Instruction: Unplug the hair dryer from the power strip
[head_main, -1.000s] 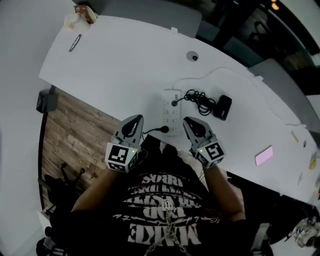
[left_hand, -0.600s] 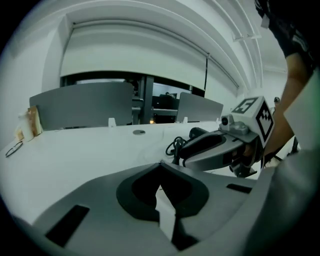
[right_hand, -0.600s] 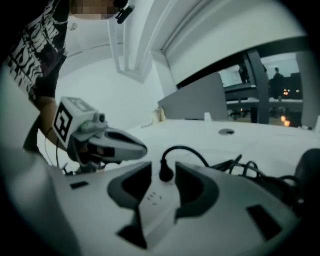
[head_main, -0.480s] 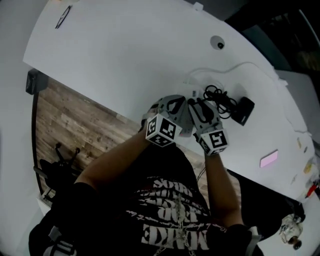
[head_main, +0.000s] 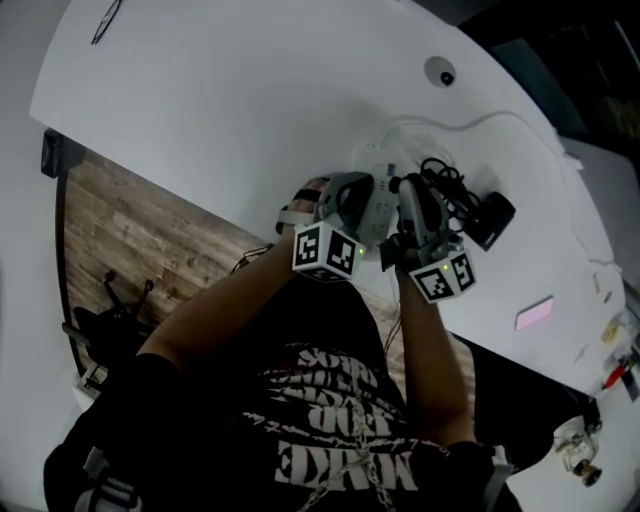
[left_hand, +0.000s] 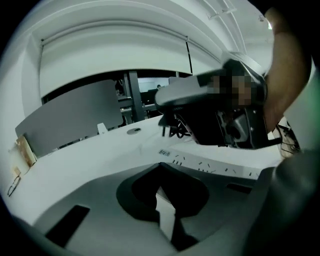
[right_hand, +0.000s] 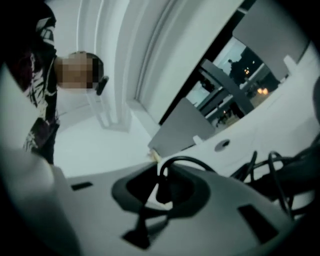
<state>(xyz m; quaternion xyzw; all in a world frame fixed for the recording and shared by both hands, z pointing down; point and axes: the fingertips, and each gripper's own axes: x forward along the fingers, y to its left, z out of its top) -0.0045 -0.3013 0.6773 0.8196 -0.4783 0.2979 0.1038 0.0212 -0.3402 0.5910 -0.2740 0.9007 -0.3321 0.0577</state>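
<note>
The white power strip (head_main: 378, 190) lies on the white table (head_main: 230, 110), partly under both grippers. My left gripper (head_main: 352, 198) rests on its near end with the jaws together; in the left gripper view the strip (left_hand: 215, 165) runs across just past the left gripper (left_hand: 161, 172). My right gripper (head_main: 412, 205) sits over the strip's right side. The black plug (right_hand: 162, 189) stands between the closing jaws of the right gripper (right_hand: 159, 167), and its cord (right_hand: 187, 161) arches up and away. The cord bundle (head_main: 448, 188) leads to a black body (head_main: 495, 220).
A round grommet (head_main: 441, 72) sits at the back of the table, and a thin white cable (head_main: 480, 125) curves past it. A pink card (head_main: 532, 313) lies to the right. The table's near edge drops to wooden floor (head_main: 130, 240) on the left.
Both grippers have come forward from the table's near edge onto the power strip. The left one dropped and rolled onto the strip's end; the right one closed in around the plug.
</note>
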